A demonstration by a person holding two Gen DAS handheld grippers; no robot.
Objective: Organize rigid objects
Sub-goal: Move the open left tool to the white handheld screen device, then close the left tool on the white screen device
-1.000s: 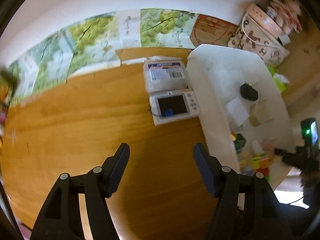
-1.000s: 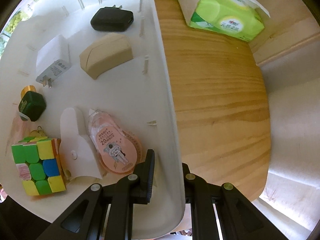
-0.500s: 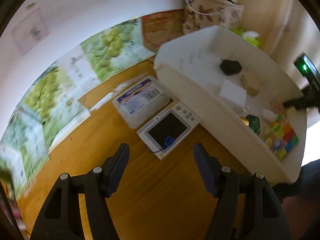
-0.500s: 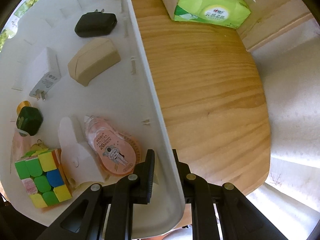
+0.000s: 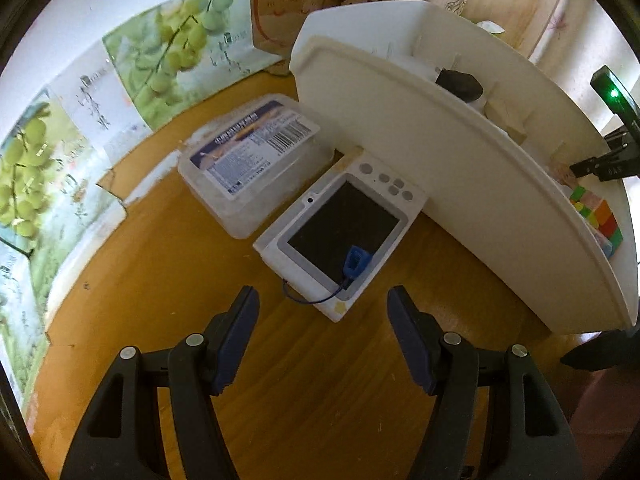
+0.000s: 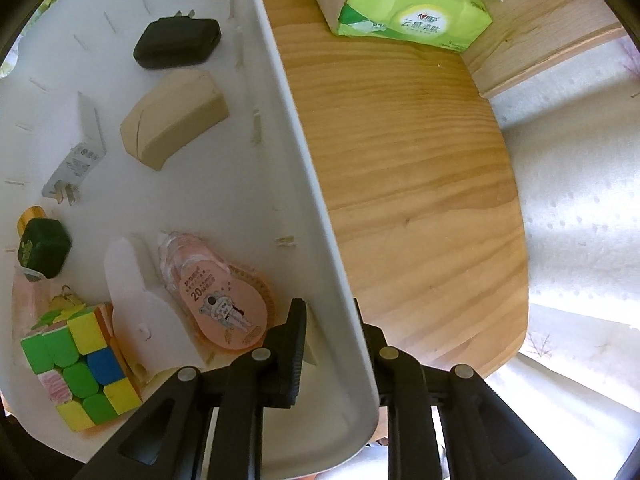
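My left gripper (image 5: 322,336) hangs open over bare wooden tabletop (image 5: 160,320), with the white handheld screen device (image 5: 340,236) just ahead, wedged between the clear plastic box (image 5: 252,168) and the white bin (image 5: 500,216). My right gripper (image 6: 330,344) straddles the bin's wall (image 6: 296,184), its jaws just easing open, though I cannot tell whether they grip it; open table lies right of the wall

Left gripper (image 5: 322,334): black frame, silver rivets, dark blue pads. Right gripper (image 6: 326,344): black frame, ribbed black pads.
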